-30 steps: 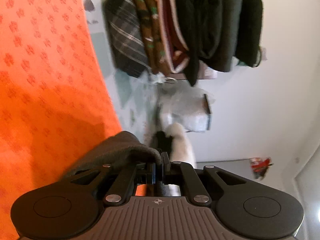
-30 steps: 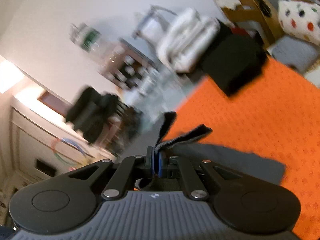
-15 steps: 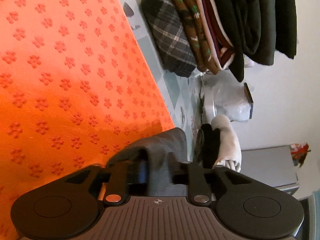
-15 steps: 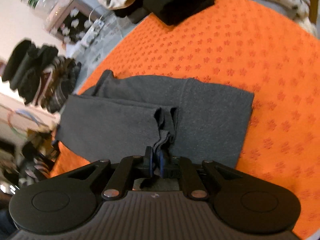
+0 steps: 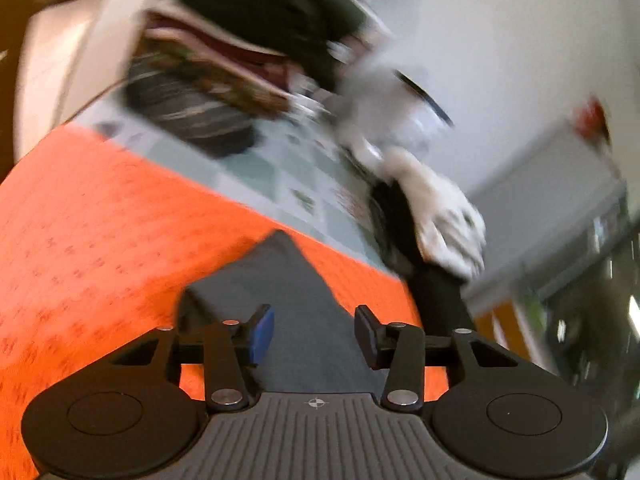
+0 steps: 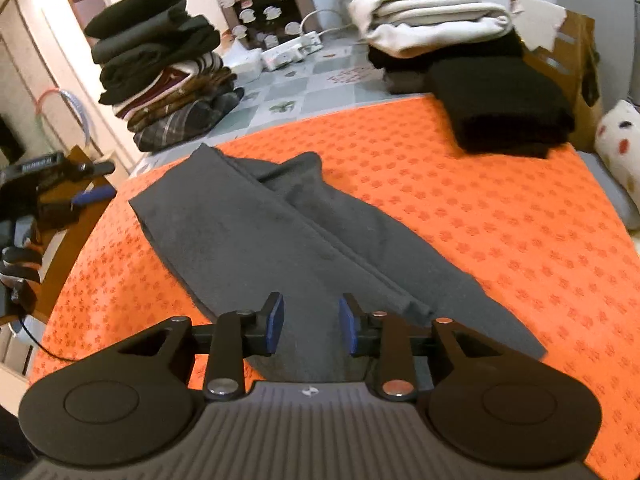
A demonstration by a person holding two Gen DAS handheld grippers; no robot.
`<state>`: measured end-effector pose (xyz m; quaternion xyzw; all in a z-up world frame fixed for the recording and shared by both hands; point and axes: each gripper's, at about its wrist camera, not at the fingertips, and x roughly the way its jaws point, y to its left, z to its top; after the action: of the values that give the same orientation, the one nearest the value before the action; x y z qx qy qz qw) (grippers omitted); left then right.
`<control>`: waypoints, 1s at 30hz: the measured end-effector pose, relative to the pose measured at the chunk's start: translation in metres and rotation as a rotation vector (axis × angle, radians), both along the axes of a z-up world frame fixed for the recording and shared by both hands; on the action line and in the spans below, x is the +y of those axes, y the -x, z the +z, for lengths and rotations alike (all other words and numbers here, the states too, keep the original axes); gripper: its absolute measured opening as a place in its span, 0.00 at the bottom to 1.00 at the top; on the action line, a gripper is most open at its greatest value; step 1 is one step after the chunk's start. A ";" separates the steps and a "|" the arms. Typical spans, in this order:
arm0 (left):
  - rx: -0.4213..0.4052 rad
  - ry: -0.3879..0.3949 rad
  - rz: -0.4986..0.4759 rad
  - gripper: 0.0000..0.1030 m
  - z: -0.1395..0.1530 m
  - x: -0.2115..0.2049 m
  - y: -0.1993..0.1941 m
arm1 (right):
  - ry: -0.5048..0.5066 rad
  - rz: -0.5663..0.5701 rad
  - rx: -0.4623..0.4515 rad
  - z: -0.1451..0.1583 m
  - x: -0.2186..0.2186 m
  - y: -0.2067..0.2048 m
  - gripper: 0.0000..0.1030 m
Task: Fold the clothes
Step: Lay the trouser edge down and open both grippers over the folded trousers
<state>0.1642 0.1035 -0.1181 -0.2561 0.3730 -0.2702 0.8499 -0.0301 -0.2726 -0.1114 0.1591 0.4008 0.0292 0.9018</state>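
A dark grey garment lies folded lengthwise on the orange patterned cloth, running from far left to near right. My right gripper is open and empty, just above the garment's near end. My left gripper is open and empty over the garment's other end; that view is blurred. The left gripper also shows at the left edge of the right wrist view.
A tall stack of folded clothes stands at the far left on a tiled surface. A folded black garment lies on the cloth's far right corner, with white and black folded clothes behind. A cardboard box stands far right.
Both grippers have let go of the grey garment and opened. The garment now lies folded on the orange cloth. Both grippers have pulled back, the left one swinging round.
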 end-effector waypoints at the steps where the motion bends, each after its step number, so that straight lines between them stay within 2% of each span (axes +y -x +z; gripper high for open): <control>1: -0.016 -0.026 -0.033 0.38 0.001 -0.009 -0.003 | 0.002 0.006 -0.002 -0.003 0.000 -0.003 0.34; 4: -0.028 -0.084 -0.090 0.33 -0.005 -0.034 -0.018 | 0.013 0.019 -0.003 -0.014 0.004 -0.015 0.34; 8: -0.009 -0.137 -0.126 0.33 -0.020 -0.058 -0.039 | 0.014 0.018 0.015 -0.030 0.003 -0.021 0.34; 12: 0.049 -0.177 -0.081 0.30 -0.040 -0.062 -0.058 | -0.009 0.025 0.013 -0.042 -0.001 -0.020 0.35; 14: 0.094 -0.177 -0.035 0.23 -0.052 -0.053 -0.067 | -0.022 0.034 0.006 -0.044 -0.002 -0.020 0.35; 16: 0.137 -0.166 0.007 0.05 -0.065 -0.043 -0.076 | -0.035 0.046 0.005 -0.045 -0.003 -0.021 0.38; 18: 0.140 -0.140 0.027 0.05 -0.063 -0.033 -0.075 | -0.046 0.042 -0.001 -0.040 -0.007 -0.020 0.40; 20: 0.123 -0.125 0.045 0.09 -0.056 -0.025 -0.072 | -0.053 0.027 -0.017 -0.033 -0.012 -0.018 0.43; 22: 0.080 -0.127 0.066 0.32 -0.046 -0.018 -0.065 | -0.055 -0.002 -0.008 -0.034 -0.022 -0.018 0.45; 24: 0.044 -0.133 0.089 0.47 -0.038 -0.009 -0.058 | -0.078 -0.025 0.021 -0.042 -0.032 -0.019 0.42; 27: 0.023 -0.165 0.128 0.55 -0.035 0.004 -0.050 | -0.131 -0.050 0.020 -0.040 -0.039 -0.018 0.42; 30: 0.038 -0.196 0.160 0.57 -0.039 0.017 -0.045 | -0.132 -0.058 0.008 -0.029 -0.041 -0.015 0.44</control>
<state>0.2090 0.1203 -0.1572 -0.2058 0.3921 -0.1587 0.8824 -0.0155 -0.3138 -0.1408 0.2298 0.3969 0.0286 0.8882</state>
